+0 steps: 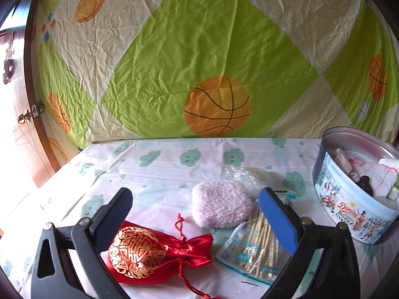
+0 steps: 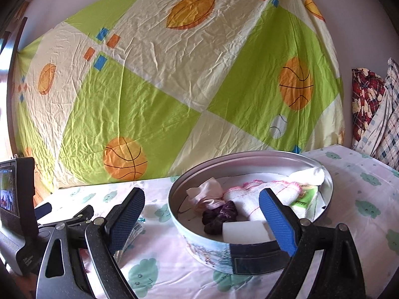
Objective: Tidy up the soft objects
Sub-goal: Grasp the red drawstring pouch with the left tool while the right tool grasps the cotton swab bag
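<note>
cloud-print tablecloth [image 1: 162,172] over the table, sports-print sheet [image 1: 199,49] hung behind. left gripper [image 1: 197,211] released, jaws spread wide and empty: red drawstring pouch [image 1: 154,254] lies between them nearer the left jaw, pink fluffy pad [image 1: 220,206] just ahead between the tips, packet of sticks [image 1: 251,249] against the inside of the right jaw. right gripper [image 2: 202,211] likewise open, holding nothing, its right jaw over the near rim of the cookie tin [image 2: 209,249]. tin already holds a white sponge block [image 2: 245,233], dark scrunchie [image 2: 219,215], pink cloth [image 2: 209,194] and a pink-edged white cloth [image 2: 264,194]. risk: closing on the pouch could trap its loose cord [image 1: 184,274] or nip the stick packet, dragging it along; satin may slip. left view alone shows the items left outside the tin; right view alone shows the tin's full contents, plus a phone on a mount [image 2: 12,194] off the left jaw.
</note>
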`<state>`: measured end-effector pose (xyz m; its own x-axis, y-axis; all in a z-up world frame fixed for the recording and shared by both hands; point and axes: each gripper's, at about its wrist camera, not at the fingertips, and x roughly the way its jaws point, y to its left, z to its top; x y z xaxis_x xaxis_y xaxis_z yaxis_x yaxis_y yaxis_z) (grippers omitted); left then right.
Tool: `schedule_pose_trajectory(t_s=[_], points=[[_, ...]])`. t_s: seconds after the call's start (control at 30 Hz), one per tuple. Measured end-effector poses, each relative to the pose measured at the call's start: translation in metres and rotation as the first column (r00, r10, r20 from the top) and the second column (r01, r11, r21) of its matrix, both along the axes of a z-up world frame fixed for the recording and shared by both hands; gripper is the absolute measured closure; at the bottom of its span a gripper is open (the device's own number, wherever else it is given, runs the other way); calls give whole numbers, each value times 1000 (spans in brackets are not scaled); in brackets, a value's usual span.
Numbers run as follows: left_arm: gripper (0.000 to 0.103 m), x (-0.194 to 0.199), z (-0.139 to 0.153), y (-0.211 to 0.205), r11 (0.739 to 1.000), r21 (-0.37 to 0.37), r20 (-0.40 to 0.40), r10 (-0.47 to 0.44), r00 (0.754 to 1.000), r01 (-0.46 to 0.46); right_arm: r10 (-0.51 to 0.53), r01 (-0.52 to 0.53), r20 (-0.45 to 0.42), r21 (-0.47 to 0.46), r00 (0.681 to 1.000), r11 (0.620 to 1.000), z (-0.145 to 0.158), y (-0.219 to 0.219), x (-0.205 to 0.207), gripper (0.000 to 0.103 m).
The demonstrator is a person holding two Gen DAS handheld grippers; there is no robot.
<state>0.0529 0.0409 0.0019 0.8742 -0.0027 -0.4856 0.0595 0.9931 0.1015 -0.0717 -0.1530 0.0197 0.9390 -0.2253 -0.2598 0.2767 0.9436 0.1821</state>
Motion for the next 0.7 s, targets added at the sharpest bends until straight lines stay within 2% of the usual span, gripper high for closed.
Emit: schedule_pose_trajectory(t_s=[0.1, 0.27, 0.37, 0.47, 0.57, 0.7], points=[[0, 8, -3, 16, 1000, -9, -34, 23, 999, -23, 26, -25, -21, 9, 999, 1000, -2, 13, 7, 9], [0, 18, -6, 40, 998, 29, -56, 59, 997, -58, 63, -63, -60, 3, 996, 998, -5, 38, 21, 9], [0, 25, -9, 56, 994, 53, -69, 101, 992, -98, 99, -99, -121, 8, 988, 995, -10, 53, 37, 9], [0, 34, -12, 77, 992, 33, -110, 128, 986, -125, 135, -132, -200, 29, 971, 991, -17, 66, 57, 9], [0, 42, -17, 96, 989, -1, -164, 149, 975, -151, 185, -167, -261, 89, 947, 982, -26, 75, 76, 9], [0, 44, -17, 116, 986, -68, -196, 136, 971, -152, 231, -184, -374, 158, 898, 970, -40, 88, 107, 9]])
